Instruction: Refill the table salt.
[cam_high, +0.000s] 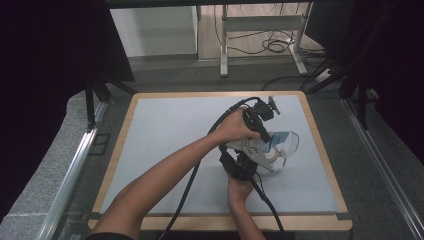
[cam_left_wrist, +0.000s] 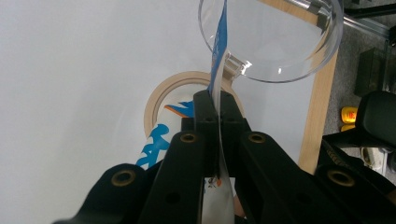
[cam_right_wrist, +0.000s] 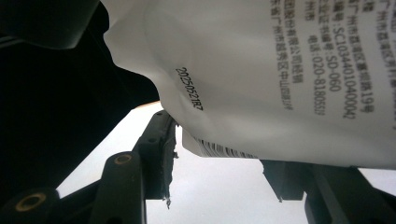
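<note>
I am holding a gripper in each hand over the right half of the bench (cam_high: 165, 130). My left gripper (cam_left_wrist: 214, 100) is closed on the thin edge of a white and blue packet (cam_left_wrist: 219, 51); in the left gripper view the two black jaws are pressing together with the packet edge standing upright between them. The edge is rising from the jaws towards a clear plastic cup (cam_left_wrist: 280, 42), which is lying just beyond the jaw tips, and its round rim is facing the camera. A round wooden ring (cam_left_wrist: 156, 100) is lying flat on the bench under the jaws, a little to the left of them, and a blue figure from the packet print is showing near it.

In the high view my left hand (cam_high: 235, 127) is reaching across from the left side, and the clear plastic cup (cam_high: 287, 142) is lying just to the right of it, with the blue part of the packet (cam_high: 278, 136) beside it. My right hand (cam_high: 239, 187) is coming from below, and it is holding the right gripper (cam_high: 245, 167) just under the left one, very near to the packet.

In the right gripper view, the white back of the packet (cam_right_wrist: 261, 79), with printed text and a barcode, is hanging right above my right gripper (cam_right_wrist: 219, 154). Its jaws are standing apart, with the lower edge of the packet between them, and they are not pressing it.
</note>
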